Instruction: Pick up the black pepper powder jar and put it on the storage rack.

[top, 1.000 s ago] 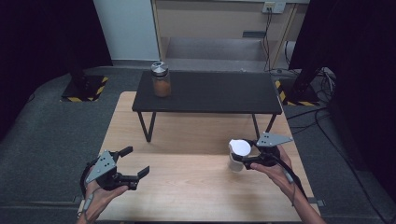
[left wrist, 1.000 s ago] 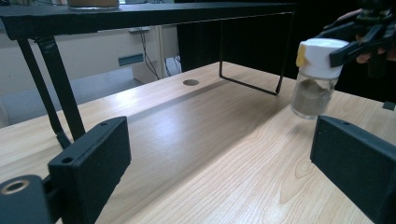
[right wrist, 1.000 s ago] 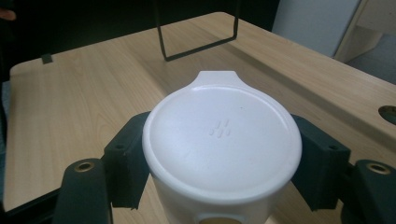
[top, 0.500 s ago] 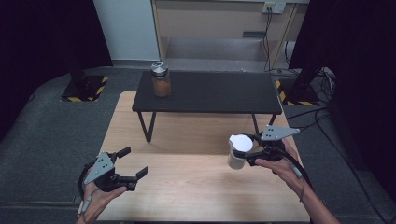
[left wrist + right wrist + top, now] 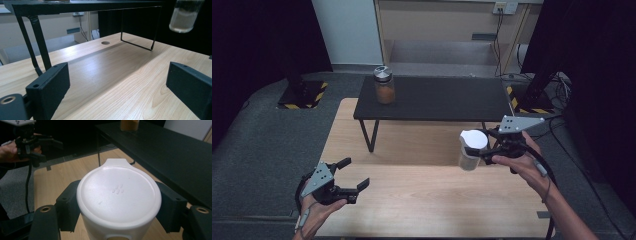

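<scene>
My right gripper [image 5: 480, 149] is shut on a clear jar with a white lid [image 5: 469, 159] and holds it upright in the air above the right part of the wooden table [image 5: 412, 195]. In the right gripper view both black pads [image 5: 68, 207] press on the jar just under its white lid [image 5: 118, 192]. My left gripper [image 5: 355, 172] stands open near the table's front left corner with nothing between its wide-apart jaws. Its own view has it [image 5: 120, 85] low over the bare wood, with the lifted jar's bottom [image 5: 183, 15] at the top right.
A low black metal table [image 5: 437, 100] stands on the far half of the wooden one. On its left end is a jar of orange stuff with a metal lid [image 5: 384, 86]. A cable hole [image 5: 105, 42] lies in the wood under it. Grey floor surrounds the table.
My right gripper has risen with the white-lidded jar, which now hangs higher above the wood. The left gripper has stayed where it was.
</scene>
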{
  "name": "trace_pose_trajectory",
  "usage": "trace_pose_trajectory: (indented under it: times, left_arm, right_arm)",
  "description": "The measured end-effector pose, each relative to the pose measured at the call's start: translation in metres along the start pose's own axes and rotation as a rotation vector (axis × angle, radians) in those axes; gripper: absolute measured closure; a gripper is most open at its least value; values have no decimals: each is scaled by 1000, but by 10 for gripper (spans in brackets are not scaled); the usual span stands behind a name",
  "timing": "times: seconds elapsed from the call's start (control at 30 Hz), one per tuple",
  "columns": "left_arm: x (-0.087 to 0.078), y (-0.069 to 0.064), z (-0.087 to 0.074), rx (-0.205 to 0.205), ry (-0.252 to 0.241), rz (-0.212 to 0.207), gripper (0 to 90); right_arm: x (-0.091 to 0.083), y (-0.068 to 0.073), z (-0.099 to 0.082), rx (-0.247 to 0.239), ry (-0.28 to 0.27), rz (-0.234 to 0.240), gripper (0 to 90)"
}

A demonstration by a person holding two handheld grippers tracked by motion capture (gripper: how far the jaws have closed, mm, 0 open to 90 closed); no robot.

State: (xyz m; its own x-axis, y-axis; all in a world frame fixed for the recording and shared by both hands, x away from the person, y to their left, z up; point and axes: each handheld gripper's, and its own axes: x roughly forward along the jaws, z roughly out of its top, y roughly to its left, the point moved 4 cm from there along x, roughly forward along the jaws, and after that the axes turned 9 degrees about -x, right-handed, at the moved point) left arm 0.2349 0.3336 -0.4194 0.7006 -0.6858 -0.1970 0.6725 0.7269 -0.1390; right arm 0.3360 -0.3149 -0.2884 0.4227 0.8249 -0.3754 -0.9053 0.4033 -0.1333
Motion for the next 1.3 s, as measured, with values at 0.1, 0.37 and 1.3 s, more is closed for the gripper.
trace_pose_trajectory:
  times: [0.1, 0.37, 1.3]
  left_arm:
    - [1, 1, 0, 0, 4, -1, 39]
    - [1, 1, 0, -5, 8, 0, 38]
    - [0, 4, -2, -17, 4, 8, 39]
  right_arm:
    - [-7, -5, 11, -2, -5, -10, 311]
    - [-23, -20, 44, -1, -9, -25, 311]
    - [-7, -99, 107, 74, 2, -193, 312]
